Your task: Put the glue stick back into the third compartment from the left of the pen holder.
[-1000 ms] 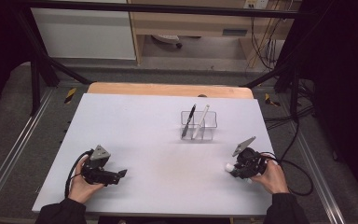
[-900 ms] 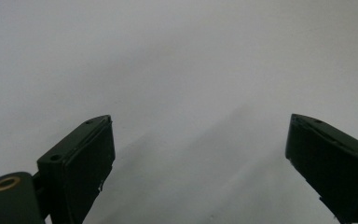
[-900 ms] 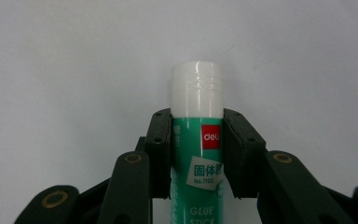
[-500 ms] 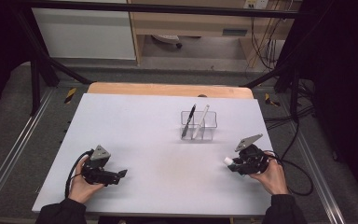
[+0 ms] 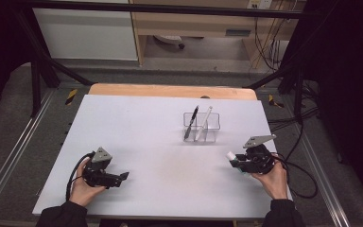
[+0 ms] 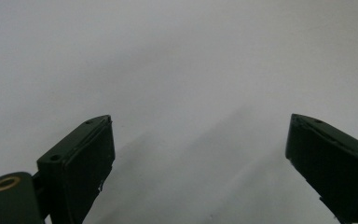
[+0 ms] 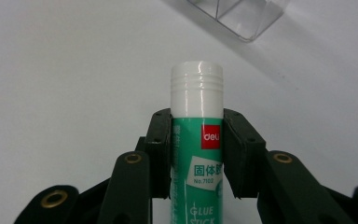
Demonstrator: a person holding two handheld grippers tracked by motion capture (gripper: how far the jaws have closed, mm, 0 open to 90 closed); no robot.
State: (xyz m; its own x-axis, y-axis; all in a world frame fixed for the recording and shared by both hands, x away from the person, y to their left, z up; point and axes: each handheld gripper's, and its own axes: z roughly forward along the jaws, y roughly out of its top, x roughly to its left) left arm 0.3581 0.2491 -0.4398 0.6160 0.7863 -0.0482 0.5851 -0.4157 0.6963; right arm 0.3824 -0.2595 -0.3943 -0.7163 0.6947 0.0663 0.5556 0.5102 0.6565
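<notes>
A green-and-white glue stick with a white cap is clamped between the jaws of my right gripper, cap pointing away from the hand. In the high view the right gripper sits low over the white table at the right, a little in front of a clear plastic organizer. The organizer holds a black pen and a white pen, both leaning. My left gripper rests near the table's front left. Its jaws stand wide apart over bare table with nothing between them.
The white table top has a wooden strip along its far edge. Cables trail off the right side by the right hand. A corner of the clear organizer shows just ahead of the glue stick.
The right gripper with the glue stick has shifted slightly to the right. The left gripper has kept still.
</notes>
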